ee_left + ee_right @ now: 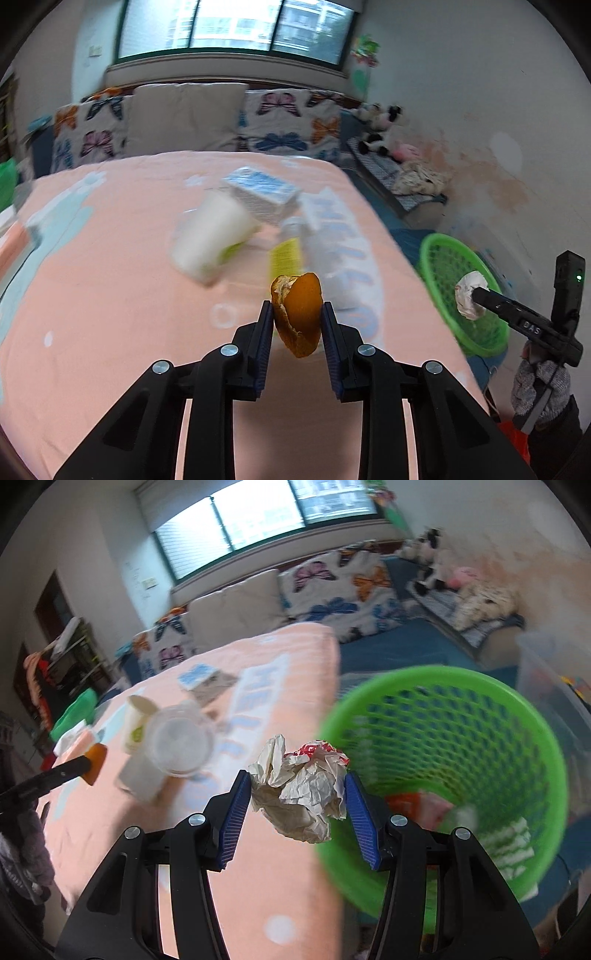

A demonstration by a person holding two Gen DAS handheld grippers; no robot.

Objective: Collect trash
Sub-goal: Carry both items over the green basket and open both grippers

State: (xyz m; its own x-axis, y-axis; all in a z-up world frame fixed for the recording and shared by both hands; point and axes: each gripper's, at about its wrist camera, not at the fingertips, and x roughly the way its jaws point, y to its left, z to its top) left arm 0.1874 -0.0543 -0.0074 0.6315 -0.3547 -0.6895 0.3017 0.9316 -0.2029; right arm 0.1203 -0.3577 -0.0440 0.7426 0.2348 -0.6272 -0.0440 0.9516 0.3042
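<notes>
My left gripper (297,314) is shut on a piece of orange peel (300,314) and holds it above the pink table cover (110,295). My right gripper (298,786) is shut on a crumpled paper wrapper (301,794) at the table's right edge, beside the green mesh basket (498,709). In the left wrist view the right gripper holds the wrapper (469,299) over the basket (443,258). The basket holds some trash. A paper cup (210,240), a clear plastic cup (179,742), a blue-white carton (262,192) and a yellow-labelled item (286,254) lie on the table.
A sofa with butterfly cushions (284,122) stands behind the table. Plush toys (380,125) lie on a bench at the right. A clear plastic bin (546,679) stands behind the basket. A green bag (74,709) is at the table's far left.
</notes>
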